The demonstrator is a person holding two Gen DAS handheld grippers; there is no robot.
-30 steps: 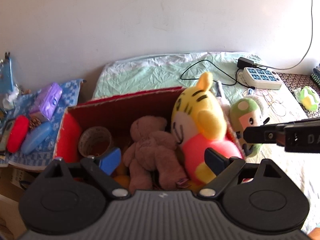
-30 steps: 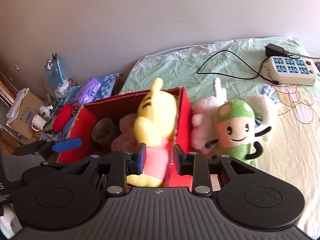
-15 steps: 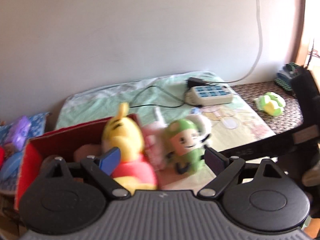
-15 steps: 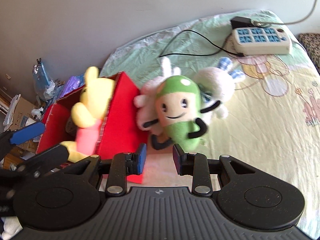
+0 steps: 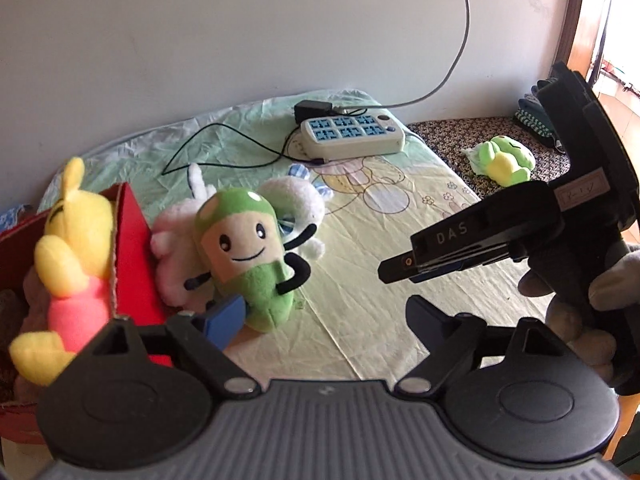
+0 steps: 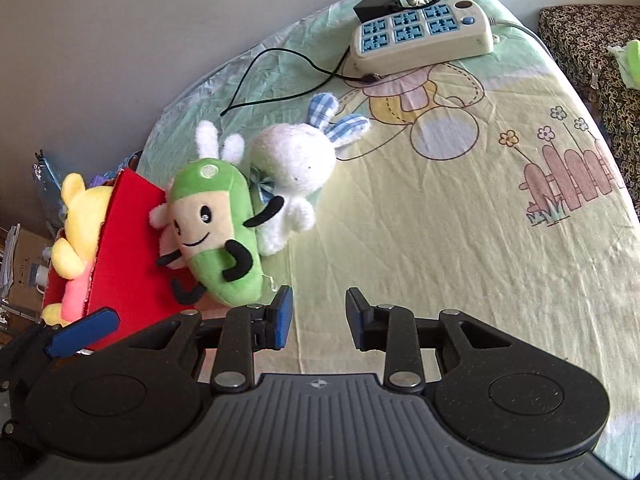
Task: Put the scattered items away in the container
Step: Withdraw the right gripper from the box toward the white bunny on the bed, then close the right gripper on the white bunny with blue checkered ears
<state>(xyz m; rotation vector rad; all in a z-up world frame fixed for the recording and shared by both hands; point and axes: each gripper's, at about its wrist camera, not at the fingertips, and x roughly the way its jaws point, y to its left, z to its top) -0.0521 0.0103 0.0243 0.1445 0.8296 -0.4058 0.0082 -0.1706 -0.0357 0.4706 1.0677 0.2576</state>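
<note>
1. The left gripper [image 5: 326,316] hangs over the pale yellow cartoon-printed bed sheet [image 5: 384,240] with its blue-padded fingers spread wide; its jaws have just been closing a little, and nothing lies between them.
2. The right gripper [image 6: 319,312] has a narrow gap between its two pads, which press on nothing; only bare sheet shows in the gap. In the left wrist view it reaches in from the right, carried by a gloved hand [image 5: 580,292].
3. The red cardboard box [image 6: 128,248] stands at the left end of the bed, and a yellow plush tiger in a pink shirt [image 5: 74,256] sits upright inside it, rising above the rim.
4. A green plush figure with a smiling cream face and thin black limbs [image 6: 216,240] leans against the outer wall of the box, just ahead of the right gripper's left finger.
5. A pale pink plush toy [image 5: 176,248] is wedged between the green figure and the box wall.
6. A white plush rabbit with blue checked ears [image 6: 296,168] lies touching the green figure on the side away from the box.
7. A cream power strip with blue sockets [image 6: 424,36] rests near the wall, a black cable [image 6: 280,76] looping from it across the sheet.
8. A small green and yellow plush frog [image 5: 504,160] lies well apart on a dark patterned cover [image 5: 452,136].
</note>
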